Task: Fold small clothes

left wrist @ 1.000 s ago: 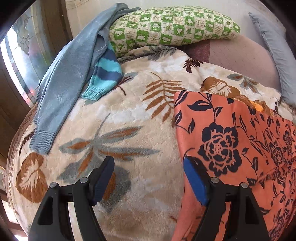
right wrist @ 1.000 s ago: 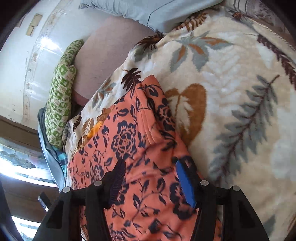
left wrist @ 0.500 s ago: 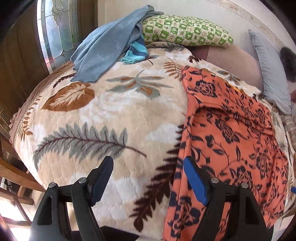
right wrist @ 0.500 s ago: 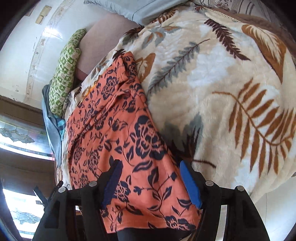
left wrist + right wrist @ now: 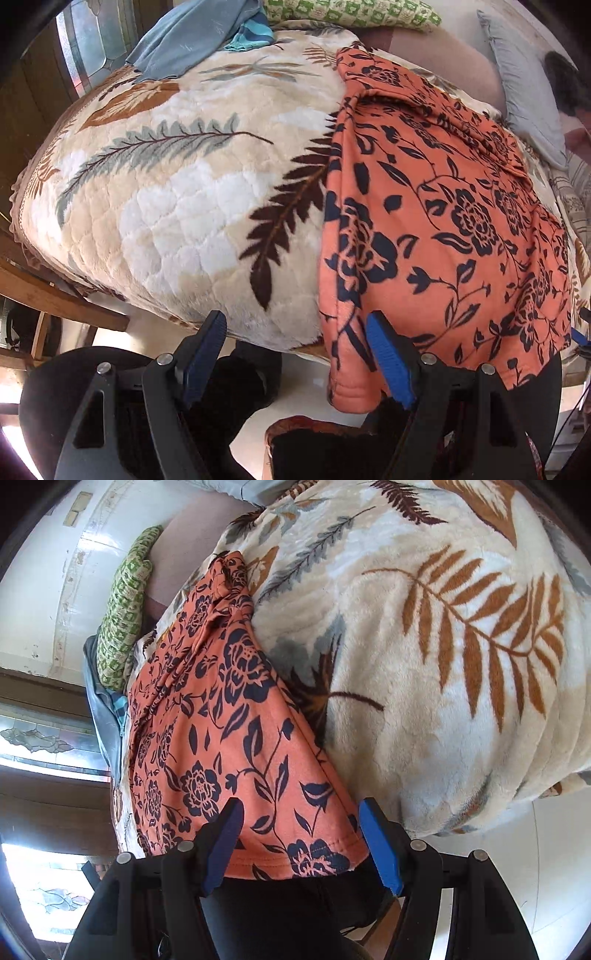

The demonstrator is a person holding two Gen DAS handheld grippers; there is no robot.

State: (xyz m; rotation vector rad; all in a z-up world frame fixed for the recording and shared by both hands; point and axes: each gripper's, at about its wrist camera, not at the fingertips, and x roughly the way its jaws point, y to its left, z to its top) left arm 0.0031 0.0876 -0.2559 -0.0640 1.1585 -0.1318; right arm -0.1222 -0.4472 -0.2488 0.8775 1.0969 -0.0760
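Observation:
An orange garment with a dark floral print [image 5: 443, 221] lies spread on the leaf-patterned blanket [image 5: 177, 192], its hem hanging over the bed's near edge. My left gripper [image 5: 295, 354] is open and empty at that edge, its right finger beside the garment's left hem corner. In the right wrist view the same garment [image 5: 229, 746] runs away from me. My right gripper [image 5: 299, 842] is open, with the hem's right corner lying between the fingers, not clamped.
A blue-grey sweater [image 5: 192, 33] with a striped cuff lies at the bed's far left. A green patterned pillow [image 5: 351, 14] and a grey pillow [image 5: 524, 88] lie at the head. A wooden bed frame [image 5: 55, 295] and pale floor show below the edge.
Both grippers have pulled back from over the bed to its near edge, staying open. The garment's hem now hangs at my fingertips.

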